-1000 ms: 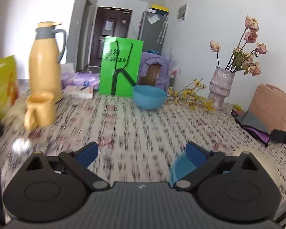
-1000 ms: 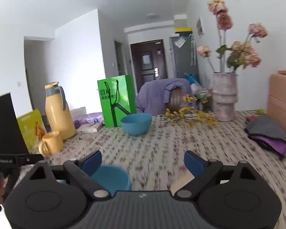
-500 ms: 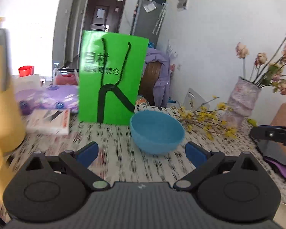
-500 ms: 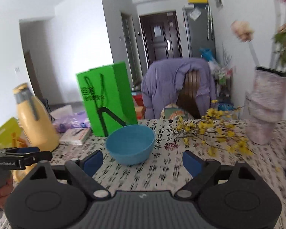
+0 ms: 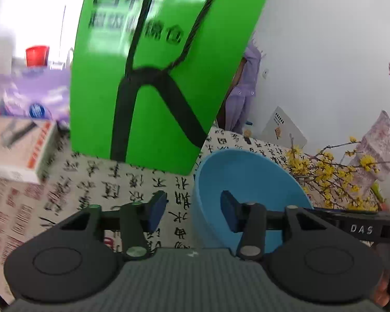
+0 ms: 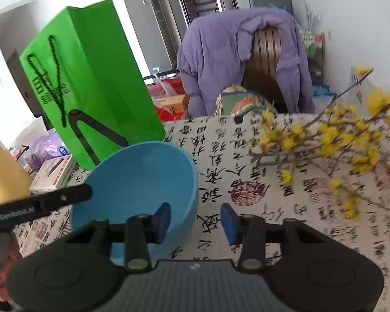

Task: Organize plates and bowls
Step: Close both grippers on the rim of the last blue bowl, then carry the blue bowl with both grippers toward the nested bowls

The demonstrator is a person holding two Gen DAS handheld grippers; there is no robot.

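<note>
Both grippers—left (image 5: pixel 193 213), right (image 6: pixel 195 221)—have just narrowed astride the blue bowl's (image 6: pixel 143 176) rim (pad contact unclear).

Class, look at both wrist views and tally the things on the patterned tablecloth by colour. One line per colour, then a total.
Blue: 1, the bowl
Green: 1, the paper bag
Yellow: 2, the jug and the flower sprigs
White: 1, the box
Total: 5
</note>
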